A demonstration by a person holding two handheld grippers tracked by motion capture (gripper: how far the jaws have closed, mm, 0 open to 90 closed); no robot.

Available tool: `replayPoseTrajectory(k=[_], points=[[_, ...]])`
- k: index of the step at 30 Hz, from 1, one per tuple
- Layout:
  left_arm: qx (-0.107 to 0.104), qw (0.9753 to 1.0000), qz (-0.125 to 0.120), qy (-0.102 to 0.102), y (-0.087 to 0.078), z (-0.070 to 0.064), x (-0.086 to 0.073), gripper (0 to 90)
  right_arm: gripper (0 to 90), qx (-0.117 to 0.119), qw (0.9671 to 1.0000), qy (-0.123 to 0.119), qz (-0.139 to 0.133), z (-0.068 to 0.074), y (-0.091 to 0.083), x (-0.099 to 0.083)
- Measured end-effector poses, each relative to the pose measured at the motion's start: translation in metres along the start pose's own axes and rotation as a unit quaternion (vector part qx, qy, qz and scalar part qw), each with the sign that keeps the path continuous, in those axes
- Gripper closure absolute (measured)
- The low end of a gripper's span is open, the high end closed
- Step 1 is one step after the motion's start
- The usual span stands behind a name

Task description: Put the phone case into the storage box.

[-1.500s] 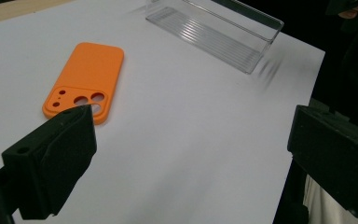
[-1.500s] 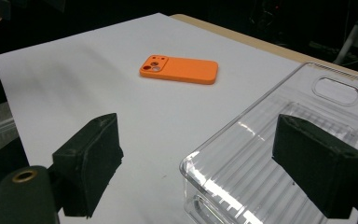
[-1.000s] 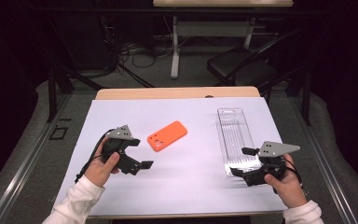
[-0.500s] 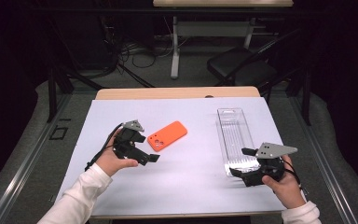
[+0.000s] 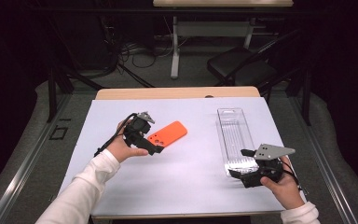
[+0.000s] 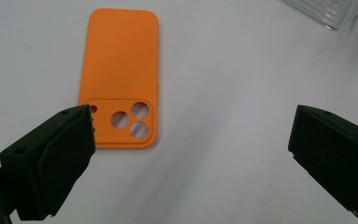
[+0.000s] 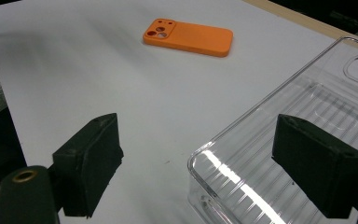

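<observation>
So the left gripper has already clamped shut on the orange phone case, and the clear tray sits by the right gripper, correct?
Not quite. The left gripper is open, its jaws wide apart just short of the orange phone case, as the left gripper view shows. The clear tray does sit by the right gripper.

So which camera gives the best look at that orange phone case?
The left gripper view: the orange phone case lies close and flat, its camera holes clear. The high view shows it small, beside the left gripper. The right gripper view shows it far off, at a slant.
</observation>
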State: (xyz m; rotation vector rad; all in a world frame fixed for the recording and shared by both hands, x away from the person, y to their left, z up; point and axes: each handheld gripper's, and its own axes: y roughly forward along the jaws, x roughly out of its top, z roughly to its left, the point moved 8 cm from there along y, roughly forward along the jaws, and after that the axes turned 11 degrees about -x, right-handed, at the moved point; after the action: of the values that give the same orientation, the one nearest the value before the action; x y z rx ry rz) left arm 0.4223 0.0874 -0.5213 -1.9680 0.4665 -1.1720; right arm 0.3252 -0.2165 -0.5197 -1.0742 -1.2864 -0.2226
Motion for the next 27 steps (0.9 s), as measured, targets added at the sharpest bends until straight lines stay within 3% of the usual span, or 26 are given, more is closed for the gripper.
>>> replayPoseTrajectory(k=[14, 27], points=[[0.02, 0.9983, 0.055, 0.002, 0.018, 0.024, 0.022, 0.6, 14.4, 0.0, 1.0, -0.002, 0.001, 0.001, 0.0, -0.001], [0.014, 0.9967, 0.079, -0.01, 0.029, 0.046, 0.033, 0.8, 14.4, 0.004, 1.0, -0.005, 0.004, 0.002, 0.002, -0.002]])
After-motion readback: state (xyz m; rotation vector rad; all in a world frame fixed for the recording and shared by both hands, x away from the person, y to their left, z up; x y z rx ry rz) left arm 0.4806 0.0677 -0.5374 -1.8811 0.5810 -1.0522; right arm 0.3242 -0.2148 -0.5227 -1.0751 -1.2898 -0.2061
